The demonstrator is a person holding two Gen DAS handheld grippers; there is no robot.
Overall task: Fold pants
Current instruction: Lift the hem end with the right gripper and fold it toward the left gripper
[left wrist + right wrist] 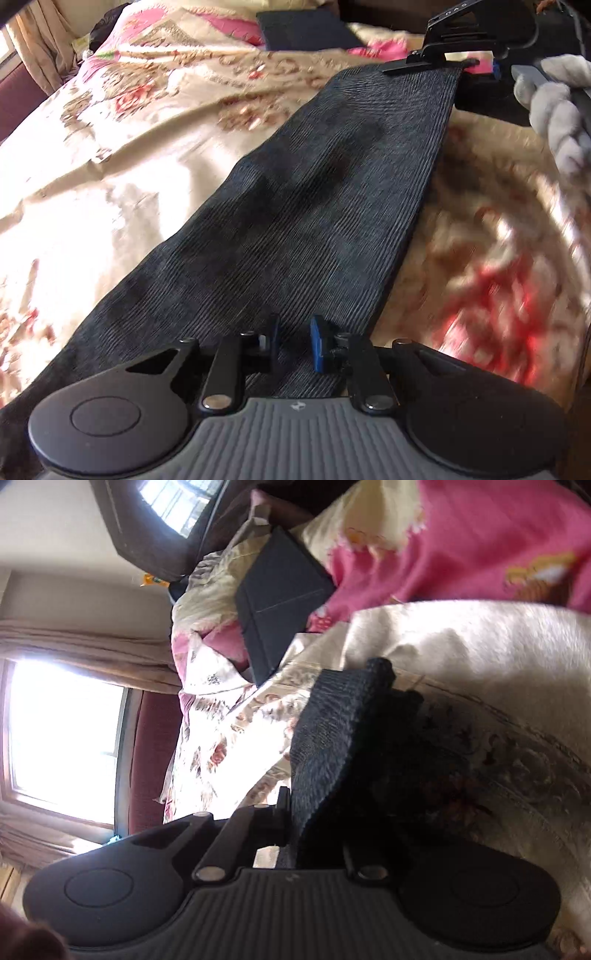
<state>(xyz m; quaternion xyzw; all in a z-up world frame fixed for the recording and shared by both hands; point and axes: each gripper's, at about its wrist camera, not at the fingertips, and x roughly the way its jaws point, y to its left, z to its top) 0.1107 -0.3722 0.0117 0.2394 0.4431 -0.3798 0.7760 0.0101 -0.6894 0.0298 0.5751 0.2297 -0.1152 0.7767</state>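
the pants (314,206) lie stretched as a long dark strip across the bed (147,147), running from the near edge toward the far right side, over the floral quilt. the left gripper (295,343) sits at the near end with its fingers narrow, the ribbed cloth pinched between the pads. at the far end the right gripper (436,62), in a gloved hand (554,110), is clamped tight on the other end of the strip; in the right wrist view the right gripper (291,812) has a bunched fold of dark knit rising from its closed fingers.

the cloth looks soft, light and limp, with a ribbed weave that should give the pads fair grip. it sags wherever it is unsupported, so it likely needs holding at both ends at once and keeping a little taut. the hems and waistband, being thicker, seem the surest places to take hold. a dark flat case (306,31) lies well apart near the pillows.
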